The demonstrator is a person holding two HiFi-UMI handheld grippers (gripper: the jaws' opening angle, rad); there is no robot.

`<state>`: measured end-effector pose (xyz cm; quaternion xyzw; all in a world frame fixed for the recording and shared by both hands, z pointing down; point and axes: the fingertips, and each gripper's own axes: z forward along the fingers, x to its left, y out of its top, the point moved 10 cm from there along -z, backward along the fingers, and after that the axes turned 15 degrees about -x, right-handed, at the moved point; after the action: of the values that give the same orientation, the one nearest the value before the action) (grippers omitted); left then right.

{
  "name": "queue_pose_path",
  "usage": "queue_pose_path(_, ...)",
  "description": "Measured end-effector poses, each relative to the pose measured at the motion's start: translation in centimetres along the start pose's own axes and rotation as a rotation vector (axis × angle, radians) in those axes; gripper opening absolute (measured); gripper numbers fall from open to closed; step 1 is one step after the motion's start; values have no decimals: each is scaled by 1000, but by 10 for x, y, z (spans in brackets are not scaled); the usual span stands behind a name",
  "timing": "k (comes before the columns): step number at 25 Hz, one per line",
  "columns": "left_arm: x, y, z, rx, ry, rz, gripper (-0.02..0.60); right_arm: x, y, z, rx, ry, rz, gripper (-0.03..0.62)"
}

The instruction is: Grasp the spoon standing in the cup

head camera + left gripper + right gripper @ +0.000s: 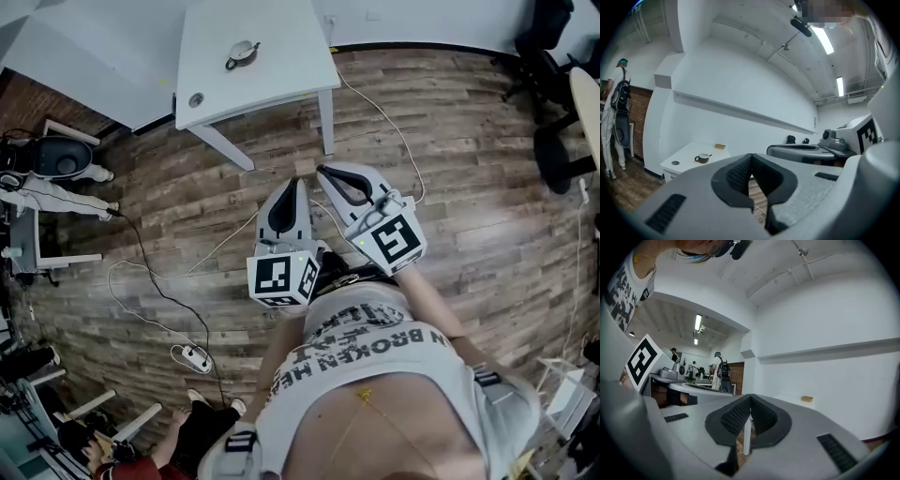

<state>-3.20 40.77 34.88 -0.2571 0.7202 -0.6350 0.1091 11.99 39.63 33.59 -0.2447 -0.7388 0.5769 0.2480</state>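
Note:
A dark cup (pixel 242 53) with a spoon in it stands on the white table (pixel 272 84) at the top of the head view, far ahead of both grippers. In the left gripper view the cup (pixel 701 158) is small on the table (pixel 682 157) at lower left. My left gripper (pixel 296 184) and right gripper (pixel 323 171) are held side by side near my waist, above the wooden floor. Both are shut with nothing between their jaws. The left gripper (pixel 751 157) points toward the table; the right gripper (pixel 750 398) shows a table leg (pixel 746 434) behind its jaws.
A small tan block (pixel 720 146) and a round disc (pixel 195 98) also lie on the table. Cables and a power strip (pixel 192 356) run across the floor at left. Office chairs (pixel 553 141) stand at right. People stand at far left (pixel 616 117) and crouch at the bottom left (pixel 141 450).

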Motion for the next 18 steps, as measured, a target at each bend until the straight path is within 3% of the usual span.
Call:
queue_pose_path(8, 68, 2, 19, 22, -26, -14, -2, 8, -19, 69, 23, -15, 0, 6)
queue_pose_path(18, 113, -1, 35, 40, -8, -50, -2, 7, -34, 108, 66, -20, 1, 7)
